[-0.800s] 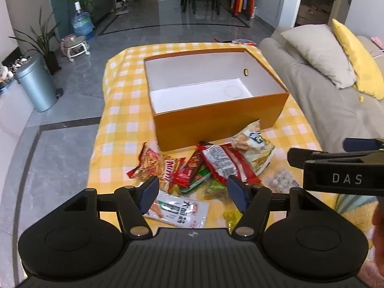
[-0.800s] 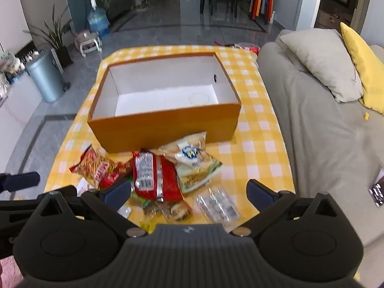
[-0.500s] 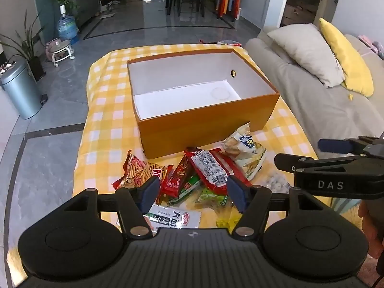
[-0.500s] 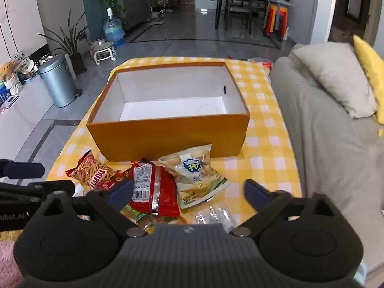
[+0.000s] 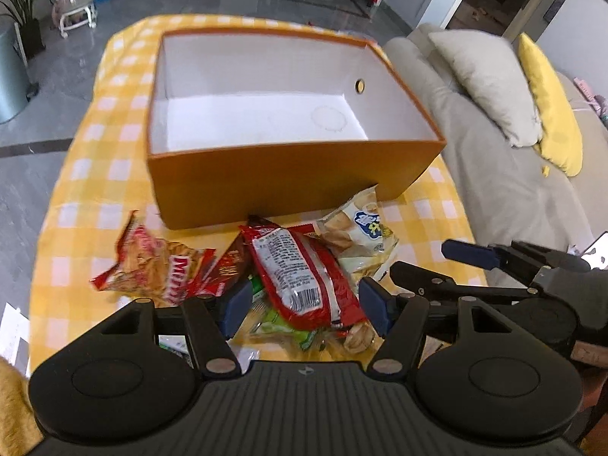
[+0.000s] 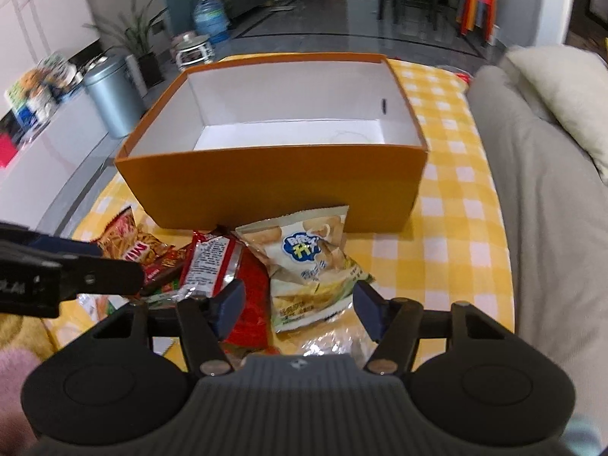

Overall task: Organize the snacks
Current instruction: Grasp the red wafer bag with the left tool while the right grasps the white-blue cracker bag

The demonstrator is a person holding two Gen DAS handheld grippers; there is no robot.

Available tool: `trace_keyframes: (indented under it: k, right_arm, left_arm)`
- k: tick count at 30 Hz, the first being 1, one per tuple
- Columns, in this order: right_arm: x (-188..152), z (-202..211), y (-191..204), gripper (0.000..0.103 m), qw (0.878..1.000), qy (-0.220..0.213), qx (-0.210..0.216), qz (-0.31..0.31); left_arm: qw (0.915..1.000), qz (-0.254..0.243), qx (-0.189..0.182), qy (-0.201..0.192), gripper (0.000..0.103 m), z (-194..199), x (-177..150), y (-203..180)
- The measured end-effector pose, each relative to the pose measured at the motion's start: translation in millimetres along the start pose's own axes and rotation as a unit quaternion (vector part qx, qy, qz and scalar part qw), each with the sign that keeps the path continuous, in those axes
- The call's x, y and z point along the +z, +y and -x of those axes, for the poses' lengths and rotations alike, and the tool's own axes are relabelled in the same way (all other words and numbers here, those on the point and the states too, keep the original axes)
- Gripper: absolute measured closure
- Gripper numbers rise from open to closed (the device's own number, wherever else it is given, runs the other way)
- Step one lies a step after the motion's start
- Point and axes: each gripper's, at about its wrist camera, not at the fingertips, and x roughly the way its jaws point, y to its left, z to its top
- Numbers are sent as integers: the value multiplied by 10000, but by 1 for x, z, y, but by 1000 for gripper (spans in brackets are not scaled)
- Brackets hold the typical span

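Note:
An empty orange box [image 5: 288, 178] with a white inside stands on the yellow checked table; it also shows in the right wrist view [image 6: 273, 186]. A pile of snack packets lies in front of it: a red packet [image 5: 300, 269], a red-and-orange stick snack bag [image 5: 152, 262], a white-and-green bag [image 6: 315, 269]. My left gripper [image 5: 306, 306] is open, its fingers on either side of the red packet's near end. My right gripper [image 6: 298, 307] is open just over the white-and-green bag.
The yellow checked tablecloth [image 5: 95, 174] covers the table. A grey sofa [image 5: 505, 174] with a beige pillow [image 5: 490, 79] and a yellow one [image 5: 551, 102] stands at the right. A metal bin [image 6: 112, 95] and a water bottle [image 6: 209, 19] stand on the floor at left.
Both grippers have moved forward and down toward the snack pile. The right gripper's opening has narrowed. The box and packets have not moved.

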Motion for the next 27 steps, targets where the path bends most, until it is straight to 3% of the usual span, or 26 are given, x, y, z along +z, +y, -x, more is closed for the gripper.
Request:
trace_keyframes:
  k: [8,10,17,22,27]
  right_arm:
    - [4,-38,-3,43,9982,66,154,574]
    - [4,-48,-4,48,9975,141,152,672]
    - [2,-69,-8,51,9971,302,262,652]
    - [2,-76,-3,54,9966,296,348,684]
    - [2,-80,9,63,9960,278,190,832]
  left_arm:
    - [9983,356,-35,467,27,-50,11,8]
    - [9974,390,-28,600,27,-58,13,10]
    - [9953,679,-81,692,27,-75,17,21]
    - [9952,701,-66,682,46,-83,22,21]
    - [9963,628,30,589,55,-84,23,16]
